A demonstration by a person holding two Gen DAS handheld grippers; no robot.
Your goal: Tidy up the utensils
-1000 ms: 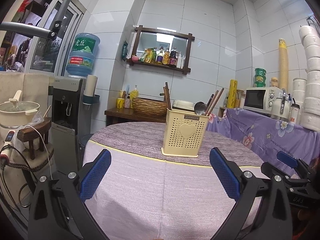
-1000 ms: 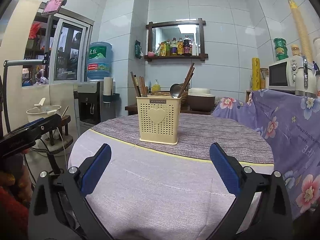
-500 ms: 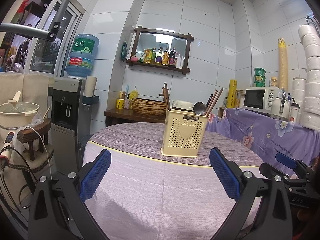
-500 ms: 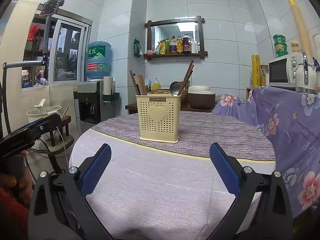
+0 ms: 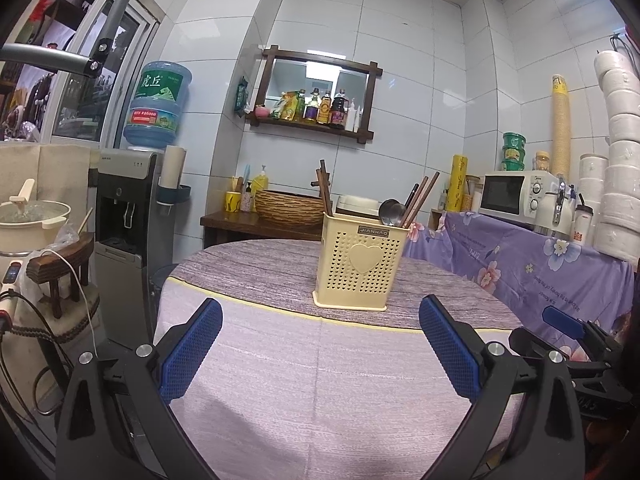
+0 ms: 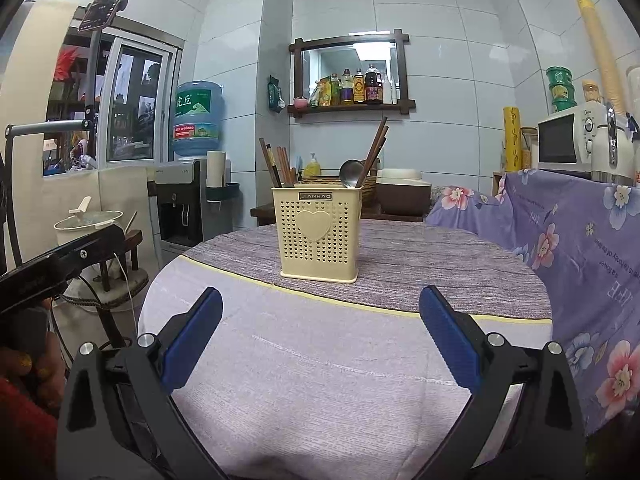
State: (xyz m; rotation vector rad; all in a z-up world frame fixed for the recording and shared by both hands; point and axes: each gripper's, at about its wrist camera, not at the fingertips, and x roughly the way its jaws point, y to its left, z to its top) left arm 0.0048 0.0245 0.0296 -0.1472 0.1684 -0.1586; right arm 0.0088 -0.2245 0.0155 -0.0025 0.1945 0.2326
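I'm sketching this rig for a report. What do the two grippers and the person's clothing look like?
Both the left gripper and right gripper match: black angular frames with silver bolts, and fingers faced with blue textured pads. Pale lettering marks the right gripper's black body. A red sleeve shows at the left hand.

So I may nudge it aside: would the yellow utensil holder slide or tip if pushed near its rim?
The utensil holder looks like thin perforated plastic, so probably light. It stands tall, with chopsticks and a ladle leaning above the rim, so a high push may tip it. The tablecloth might grip its base.
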